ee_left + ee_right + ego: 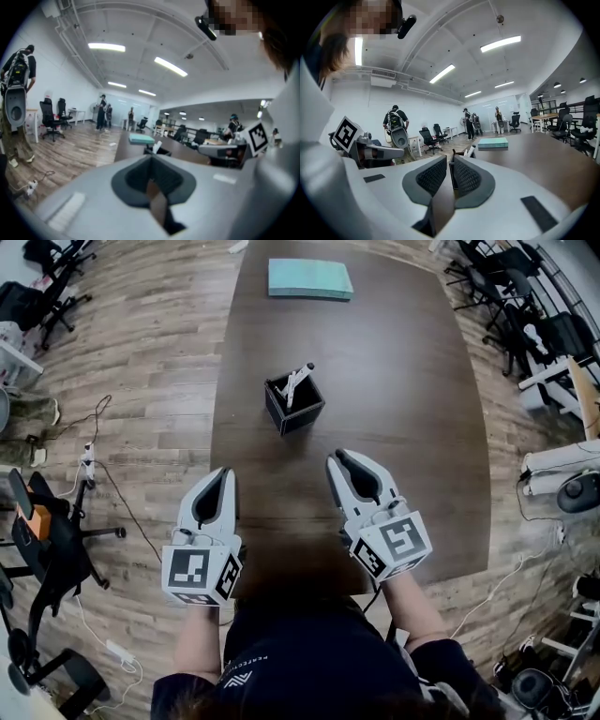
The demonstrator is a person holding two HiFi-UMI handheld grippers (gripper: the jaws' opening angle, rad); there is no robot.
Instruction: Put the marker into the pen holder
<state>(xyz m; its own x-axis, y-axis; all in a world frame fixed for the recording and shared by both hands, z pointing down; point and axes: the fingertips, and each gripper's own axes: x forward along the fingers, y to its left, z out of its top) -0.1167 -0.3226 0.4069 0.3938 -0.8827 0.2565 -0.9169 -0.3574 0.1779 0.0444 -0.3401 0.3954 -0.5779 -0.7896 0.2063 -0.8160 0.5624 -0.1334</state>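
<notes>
In the head view, the white marker [297, 381] leans inside the black square pen holder [293, 407], mid-frame on the dark brown wooden surface [403, 409], well above both my claws. Only my gripper views settle their state: left claw [151, 169] closed and empty, right claw [450, 171] closed to a thin slit, empty.

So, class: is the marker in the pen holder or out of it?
In. The marker leans inside the black holder on the table, its upper end poking above the rim.
</notes>
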